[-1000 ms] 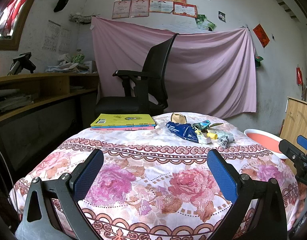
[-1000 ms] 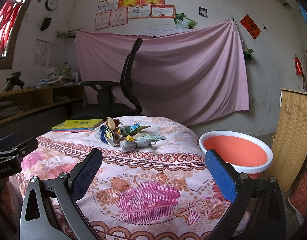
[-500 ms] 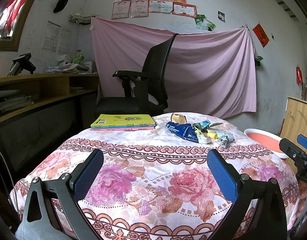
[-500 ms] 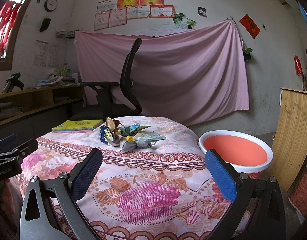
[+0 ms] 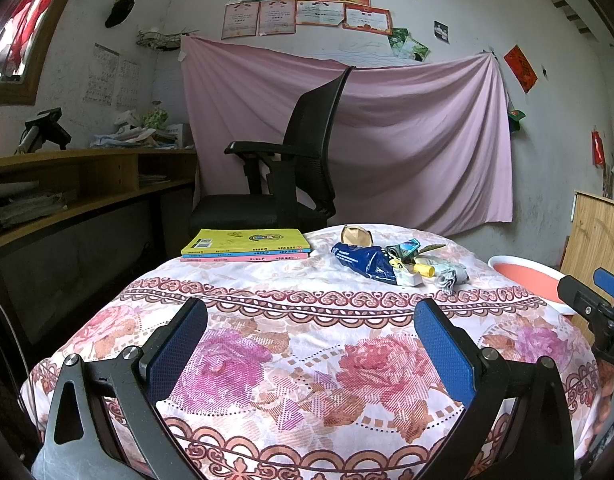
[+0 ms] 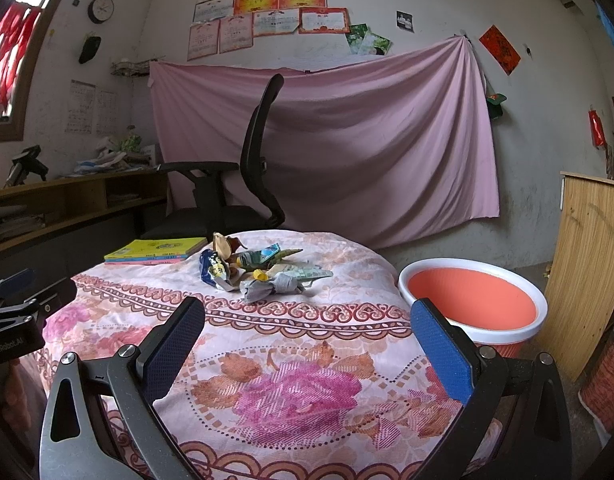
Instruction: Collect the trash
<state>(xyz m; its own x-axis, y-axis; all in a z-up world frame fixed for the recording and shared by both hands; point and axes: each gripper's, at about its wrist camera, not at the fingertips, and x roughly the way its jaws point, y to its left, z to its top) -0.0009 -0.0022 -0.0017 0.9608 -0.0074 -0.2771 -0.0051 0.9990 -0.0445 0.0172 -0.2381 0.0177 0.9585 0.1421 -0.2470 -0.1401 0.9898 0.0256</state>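
Note:
A heap of trash [image 5: 391,258] [image 6: 255,268] lies at the far middle of the round table: a blue wrapper [image 5: 365,262], a brown shell-like scrap [image 5: 355,235], a green packet, a yellow cap and crumpled grey paper [image 6: 271,286]. An orange basin with a white rim [image 6: 473,300] [image 5: 525,276] stands on the floor right of the table. My left gripper [image 5: 311,344] hovers open over the near edge of the table, nothing between its fingers. My right gripper [image 6: 307,344] is open too, over the near right part of the table, well short of the trash.
The table wears a floral cloth [image 5: 307,320]. A stack of books [image 5: 247,244] lies left of the trash. A black office chair [image 5: 291,184] stands behind the table, a wooden desk [image 5: 67,184] at left, a wooden cabinet [image 6: 587,264] at right.

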